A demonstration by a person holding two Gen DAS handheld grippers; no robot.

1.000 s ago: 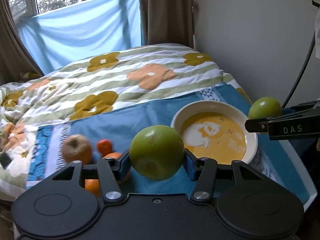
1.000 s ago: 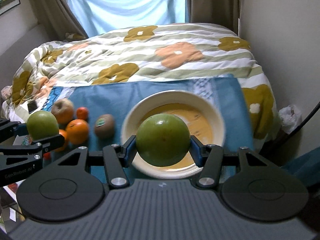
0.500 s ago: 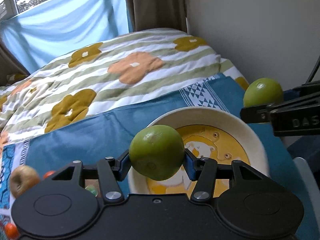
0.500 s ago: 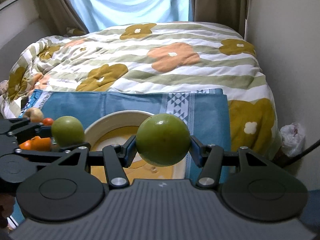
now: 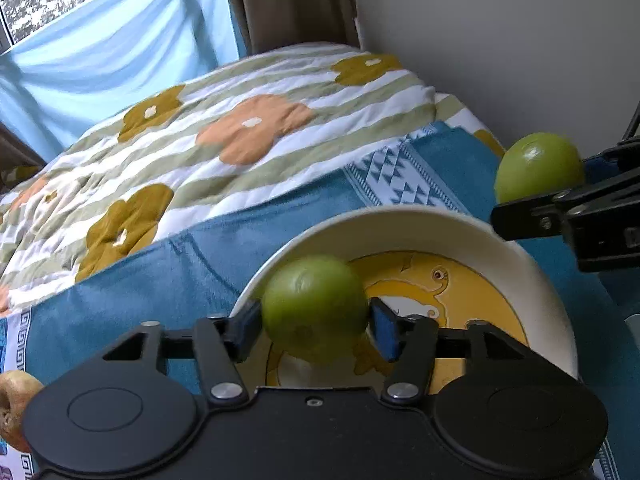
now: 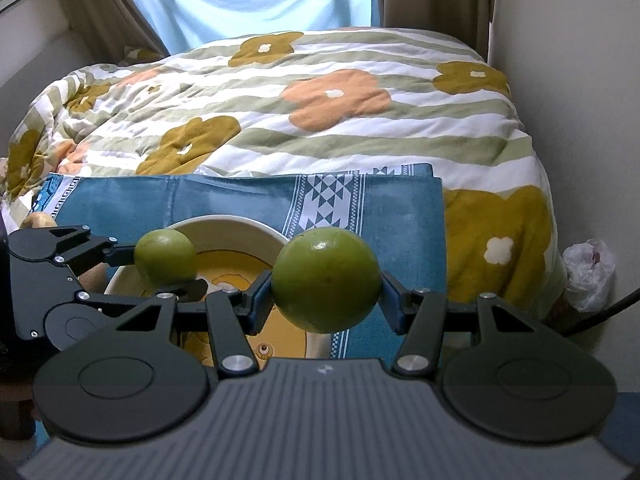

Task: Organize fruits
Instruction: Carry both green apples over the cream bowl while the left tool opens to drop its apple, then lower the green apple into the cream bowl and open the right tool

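A cream bowl with a yellow picture inside stands on a blue cloth on the bed. My left gripper hovers over the bowl's left half with its jaws opening. A green round fruit sits blurred between them, and a gap shows at the right pad. In the right wrist view that same fruit hangs above the bowl's rim. My right gripper is shut on a second, larger green fruit, over the bowl's right edge.
A brownish apple lies at the cloth's left end, with a brown kiwi-like fruit near the bowl. A floral quilt covers the bed behind. A wall runs along the right, with a white plastic bag on the floor.
Both grippers moved right and down, from beside the loose fruits to over the bowl. The left jaws have widened and its green fruit now sits loose and blurred between them.
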